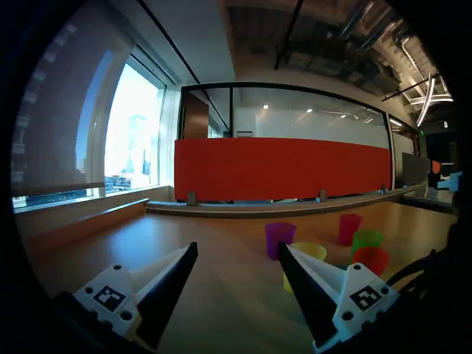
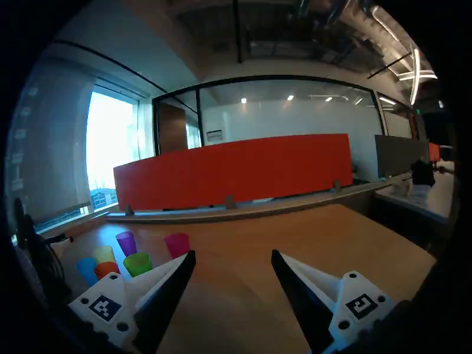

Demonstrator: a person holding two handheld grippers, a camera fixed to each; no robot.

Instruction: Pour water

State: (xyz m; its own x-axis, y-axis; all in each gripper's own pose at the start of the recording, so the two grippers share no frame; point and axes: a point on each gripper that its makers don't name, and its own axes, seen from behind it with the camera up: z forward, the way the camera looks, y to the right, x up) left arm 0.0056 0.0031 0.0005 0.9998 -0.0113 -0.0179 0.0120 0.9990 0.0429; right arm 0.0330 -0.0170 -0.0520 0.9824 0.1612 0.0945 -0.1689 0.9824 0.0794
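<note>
Both sets of jaws wide open, holding nothing: left gripper (image 1: 237, 246) and right gripper (image 2: 233, 253), over the wooden table (image 1: 236, 307). Just past the left gripper's right finger, a bunch of cups (image 1: 310, 251) packed close together. In the right gripper view, cups off to the left, bare wood straight ahead, the table edge (image 2: 395, 231) on the right. Far back, a red screen (image 1: 283, 168) along the back edge, and a bright window (image 1: 133, 135).

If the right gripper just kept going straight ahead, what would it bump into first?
Nothing close: the right gripper is open over bare table. The first obstacle looks like the red partition at the far edge; the cups sit off left.
</note>
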